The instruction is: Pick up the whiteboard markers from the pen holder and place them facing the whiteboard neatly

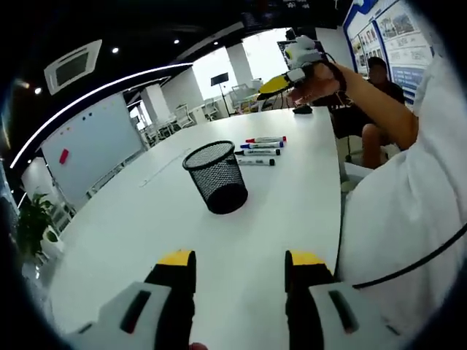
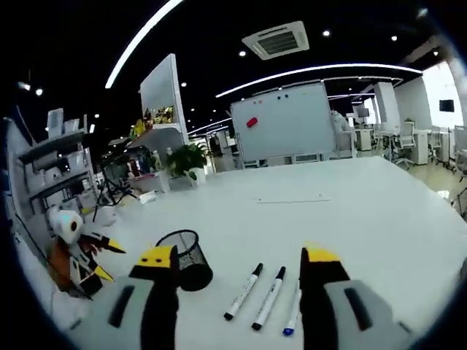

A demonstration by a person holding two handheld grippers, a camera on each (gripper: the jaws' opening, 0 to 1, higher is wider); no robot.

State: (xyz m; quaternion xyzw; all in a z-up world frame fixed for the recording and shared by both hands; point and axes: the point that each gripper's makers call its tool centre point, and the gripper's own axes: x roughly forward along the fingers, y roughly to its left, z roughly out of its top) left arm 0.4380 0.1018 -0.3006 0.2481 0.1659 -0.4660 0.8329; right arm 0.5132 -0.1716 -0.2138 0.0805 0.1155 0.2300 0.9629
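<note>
No text, brand or number can be read. The posters (image 1: 394,33) on the wall past the surface's far edge carry pictures and lines of print, all too small to make out. The labels on the markers (image 1: 259,152) beside the pen holder (image 1: 217,177) are blurred. The whiteboard (image 2: 286,122) bears no legible writing.
</note>
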